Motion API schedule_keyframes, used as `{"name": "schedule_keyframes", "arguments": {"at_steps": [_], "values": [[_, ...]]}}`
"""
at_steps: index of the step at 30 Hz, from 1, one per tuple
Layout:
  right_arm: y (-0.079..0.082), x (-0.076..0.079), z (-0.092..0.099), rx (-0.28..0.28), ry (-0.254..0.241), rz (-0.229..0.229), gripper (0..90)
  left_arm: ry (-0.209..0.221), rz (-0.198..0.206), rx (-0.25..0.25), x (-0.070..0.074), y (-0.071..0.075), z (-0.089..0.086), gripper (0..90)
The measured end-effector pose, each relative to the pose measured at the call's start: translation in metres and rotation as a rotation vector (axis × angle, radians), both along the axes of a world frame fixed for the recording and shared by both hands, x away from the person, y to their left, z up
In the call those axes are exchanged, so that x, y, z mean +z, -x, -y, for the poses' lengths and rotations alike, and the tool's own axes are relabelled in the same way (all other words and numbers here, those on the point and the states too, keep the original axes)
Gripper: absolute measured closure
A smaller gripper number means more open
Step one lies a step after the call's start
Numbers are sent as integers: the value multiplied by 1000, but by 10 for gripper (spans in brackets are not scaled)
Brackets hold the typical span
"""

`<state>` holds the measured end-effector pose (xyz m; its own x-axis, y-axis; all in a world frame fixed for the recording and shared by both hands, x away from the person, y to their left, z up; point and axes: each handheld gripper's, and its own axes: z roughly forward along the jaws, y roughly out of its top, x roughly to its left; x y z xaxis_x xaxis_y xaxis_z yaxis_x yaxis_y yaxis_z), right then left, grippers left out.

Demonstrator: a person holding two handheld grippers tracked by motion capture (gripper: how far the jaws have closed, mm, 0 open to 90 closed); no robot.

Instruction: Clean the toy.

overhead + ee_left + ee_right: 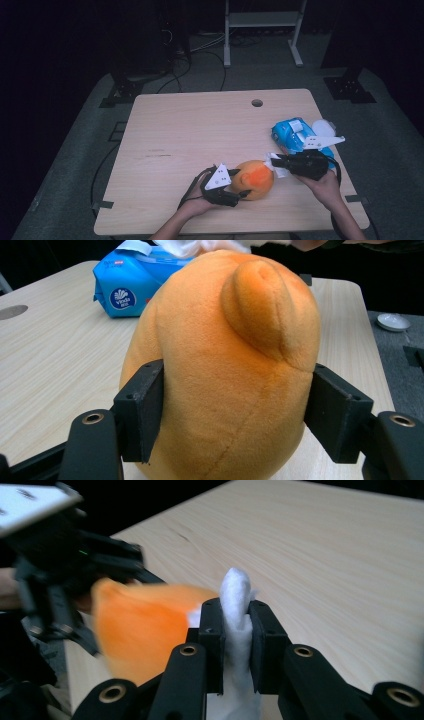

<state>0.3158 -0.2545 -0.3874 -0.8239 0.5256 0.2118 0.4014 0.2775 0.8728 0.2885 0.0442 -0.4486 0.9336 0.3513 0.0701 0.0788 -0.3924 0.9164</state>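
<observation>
The table [175,130] carries everything, and the work sits at its near edge, close to the person. Taking the orange plush toy [255,179] as the landmark: it stands near the front edge, right of the middle, with bare wood stretching away behind it and to its left.

Behind the toy and to its right lies the blue tissue pack [292,134], with loose white tissue spilling out at its top. It is probably the source of the tissue in use, kept within easy reach of the right hand.

On the toy's left side the left gripper [239,184] is clamped on the toy, its two black pads pressing into the soft flanks low down, as its own view shows [220,385]. That grip looks meant to brace the toy upright and stop it sliding while it is worked on.

On the toy's right side the right gripper [274,162] is closed on a folded white tissue [236,615], which sticks out past the tips and sits right against the toy's upper side. Pinching it like this leaves a soft pad free, seemingly for wiping the plush.
</observation>
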Motion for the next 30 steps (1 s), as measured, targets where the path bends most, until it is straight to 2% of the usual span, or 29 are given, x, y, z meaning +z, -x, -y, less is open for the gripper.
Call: {"name": "schedule_keyframes", "arguments": {"at_steps": [2, 4, 6, 8, 10, 12, 16, 18, 21, 23, 25, 28, 30], "values": [[4, 4, -12, 47, -13, 15, 777, -1, -2, 6, 0, 0, 2, 309], [11, 7, -30, 92, 2, 26, 777, -2, -10, 13, 1, 0, 2, 307], [19, 10, -45, 154, -3, 38, 777, 6, -25, 22, 1, -1, 1, 306], [23, 12, -53, 195, -31, 38, 777, 30, -61, 44, 1, -3, -1, 307], [26, 14, -59, 218, -33, 45, 777, 39, -74, 50, 1, -6, -2, 307], [27, 13, -62, 206, 2, 66, 777, 44, -83, 53, 1, -6, -3, 307], [19, 6, -51, 126, 58, 90, 777, 44, -86, 58, 1, -7, -3, 309], [15, 3, -43, 92, 63, 91, 777, 45, -92, 61, 1, -7, -3, 311], [14, 1, -33, 35, 110, 108, 777, 48, -95, 65, 1, -8, -4, 313], [12, 0, -29, 15, 113, 105, 777, 48, -96, 67, 2, -7, -3, 315], [14, 1, -31, 19, 98, 100, 777, 39, -85, 66, 2, -7, -3, 320], [20, 6, -43, 84, 59, 106, 776, 33, -82, 75, 4, -7, -5, 343], [21, 8, -47, 93, 76, 118, 775, 17, -62, 77, 11, -7, -8, 363]]}}
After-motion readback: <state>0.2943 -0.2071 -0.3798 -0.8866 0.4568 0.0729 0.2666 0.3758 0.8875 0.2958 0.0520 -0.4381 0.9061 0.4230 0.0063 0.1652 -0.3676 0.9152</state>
